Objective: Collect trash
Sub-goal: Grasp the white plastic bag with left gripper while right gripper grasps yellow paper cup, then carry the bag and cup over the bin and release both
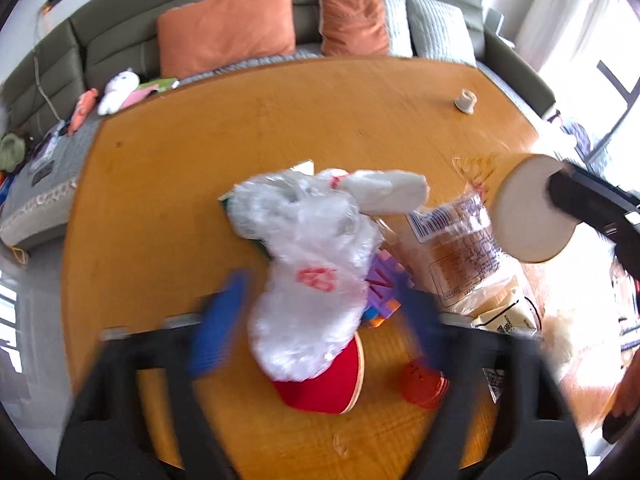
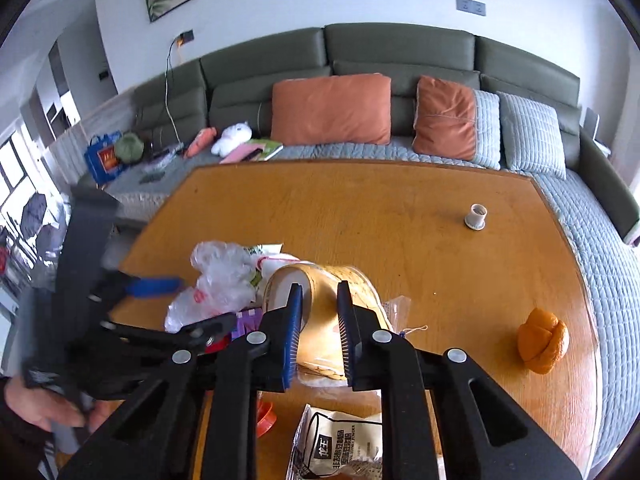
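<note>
A crumpled clear plastic bag (image 1: 308, 256) with red print lies on the wooden table (image 1: 240, 120). My left gripper (image 1: 320, 308) is open, blurred, its blue fingers on either side of the bag's lower end. My right gripper (image 2: 319, 300) is shut on a tan paper cup (image 2: 320, 312), held on its side above the table; the cup's white bottom (image 1: 532, 208) shows at the right of the left wrist view. The plastic bag also shows in the right wrist view (image 2: 218, 284), left of the cup.
A clear bread wrapper (image 1: 460, 256), a red paddle (image 1: 328, 380), a red cap (image 1: 424, 384) and purple blocks (image 1: 384, 284) lie around the bag. A snack packet (image 2: 340, 444), an orange peel (image 2: 542, 340) and a small white spool (image 2: 476, 216) lie on the table. A sofa (image 2: 400, 52) stands behind.
</note>
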Demonstrator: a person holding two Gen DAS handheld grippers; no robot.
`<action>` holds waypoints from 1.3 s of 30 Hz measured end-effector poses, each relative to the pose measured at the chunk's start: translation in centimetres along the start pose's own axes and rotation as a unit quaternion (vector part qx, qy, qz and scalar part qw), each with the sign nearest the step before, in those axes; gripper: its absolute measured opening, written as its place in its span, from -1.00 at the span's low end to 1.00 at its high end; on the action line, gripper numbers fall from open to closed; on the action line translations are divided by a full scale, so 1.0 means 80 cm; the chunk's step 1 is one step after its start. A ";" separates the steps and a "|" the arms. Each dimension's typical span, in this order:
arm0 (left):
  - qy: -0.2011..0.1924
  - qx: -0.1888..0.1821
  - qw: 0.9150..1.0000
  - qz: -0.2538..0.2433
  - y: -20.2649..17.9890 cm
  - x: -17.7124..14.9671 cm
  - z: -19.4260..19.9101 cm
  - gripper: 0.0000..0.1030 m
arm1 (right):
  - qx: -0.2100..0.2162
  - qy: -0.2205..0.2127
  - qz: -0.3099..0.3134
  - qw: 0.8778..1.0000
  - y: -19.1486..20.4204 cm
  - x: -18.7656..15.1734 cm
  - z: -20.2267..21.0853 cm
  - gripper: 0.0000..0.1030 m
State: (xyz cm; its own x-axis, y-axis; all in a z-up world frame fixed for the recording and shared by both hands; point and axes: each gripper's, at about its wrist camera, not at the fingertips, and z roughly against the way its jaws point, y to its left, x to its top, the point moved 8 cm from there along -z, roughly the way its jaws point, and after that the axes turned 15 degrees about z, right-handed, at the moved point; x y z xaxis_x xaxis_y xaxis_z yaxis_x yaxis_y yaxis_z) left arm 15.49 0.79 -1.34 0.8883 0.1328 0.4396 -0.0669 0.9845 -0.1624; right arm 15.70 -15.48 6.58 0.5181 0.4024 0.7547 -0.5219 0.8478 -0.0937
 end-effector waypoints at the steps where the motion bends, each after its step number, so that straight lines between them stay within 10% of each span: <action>1: -0.002 -0.005 1.000 0.003 0.001 -0.001 -0.001 -0.11 | -0.001 -0.004 -0.001 1.000 0.000 0.001 0.005 -0.64; 17: -0.061 -0.041 0.996 0.051 0.068 -0.015 0.088 -0.15 | 0.013 -0.028 0.017 0.999 0.085 0.030 0.032 -0.64; 30: -0.104 0.016 0.983 0.147 0.273 -0.085 0.181 -0.15 | 0.113 -0.040 0.097 0.988 0.320 0.070 0.024 -0.64; 39: -0.115 0.069 0.960 0.245 0.437 -0.164 0.225 -0.15 | 0.190 -0.033 0.167 0.967 0.500 0.084 0.009 -0.64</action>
State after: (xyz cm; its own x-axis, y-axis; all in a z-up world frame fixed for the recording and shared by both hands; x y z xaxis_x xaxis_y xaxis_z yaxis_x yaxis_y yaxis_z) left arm -6.67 35.53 3.13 0.6124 0.5904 0.5257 -0.5249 0.8009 -0.2881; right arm -2.17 20.87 8.33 0.2403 0.5980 0.7646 -0.8702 0.4817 -0.1032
